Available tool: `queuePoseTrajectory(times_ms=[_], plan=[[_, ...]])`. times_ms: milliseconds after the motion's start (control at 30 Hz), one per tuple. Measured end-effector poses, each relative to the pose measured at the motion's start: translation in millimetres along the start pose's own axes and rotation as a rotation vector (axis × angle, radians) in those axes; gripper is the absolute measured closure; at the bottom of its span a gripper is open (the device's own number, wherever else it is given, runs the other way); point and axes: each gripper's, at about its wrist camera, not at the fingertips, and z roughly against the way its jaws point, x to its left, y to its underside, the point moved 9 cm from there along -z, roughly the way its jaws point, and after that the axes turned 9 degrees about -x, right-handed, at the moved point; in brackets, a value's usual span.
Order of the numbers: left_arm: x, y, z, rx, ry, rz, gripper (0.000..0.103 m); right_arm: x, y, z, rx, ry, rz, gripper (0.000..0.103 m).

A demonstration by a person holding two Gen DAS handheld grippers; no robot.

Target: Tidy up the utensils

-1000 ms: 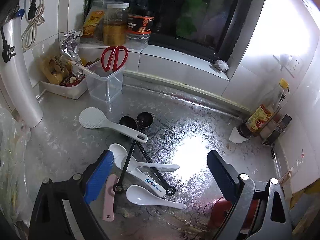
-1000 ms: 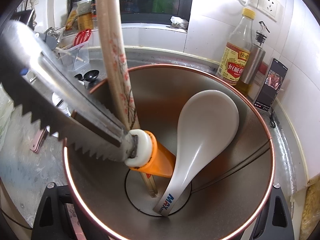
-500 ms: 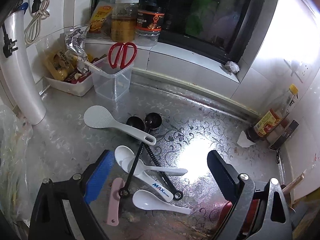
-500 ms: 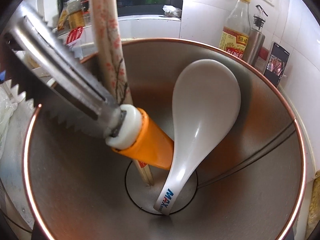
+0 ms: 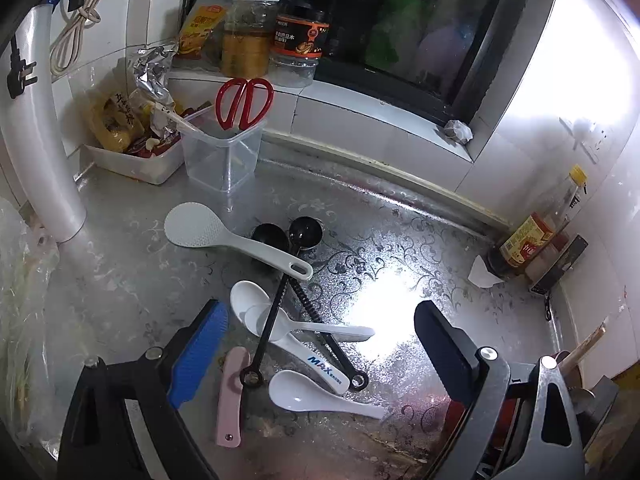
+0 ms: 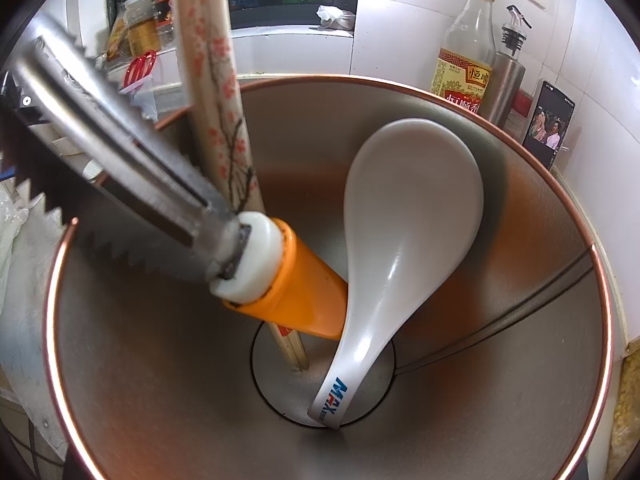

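The loose utensils lie in a crossed heap on the worktop (image 5: 420,240) just ahead of the left gripper (image 5: 320,344), whose jaws stand wide apart and empty. Three white spoons (image 5: 320,398) look like glazed ceramic: stiff, smooth, probably slippery and chippable, best pinched across the flat handle near its end. Two black scoops (image 5: 306,232) with thin ribbed handles lie over them, light and easy to snag, so they likely want lifting first. The white paddle (image 5: 224,236) is light plastic; a pink folded knife (image 5: 232,396) lies beside the left finger (image 5: 198,354). The steel cup (image 6: 520,320) already stands a spoon (image 6: 408,216), chopsticks (image 6: 216,92) and an orange-handled tool (image 6: 296,288). The right gripper itself is out of view, so I cannot tell its state
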Motion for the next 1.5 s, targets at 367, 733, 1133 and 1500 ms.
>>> queuePoseTrajectory(times_ms=[367, 733, 1133, 1500], plan=[[3, 2, 19, 0.035, 0.140, 0.119, 0.008, 9, -2, 5, 0.009, 0.044, -0.010, 0.011], [-28, 54, 33, 0.172, 0.308, 0.207, 0.008, 15, -7, 3, -0.003, 0.074, -0.016, 0.011], [-16, 65, 58, 0.136, 0.213, 0.218, 0.008, 21, -5, 2, -0.019, 0.022, 0.013, 0.011], [-20, 64, 57, 0.149, 0.209, 0.210, 0.008, 26, -9, -4, -0.015, -0.004, 0.008, 0.011]])
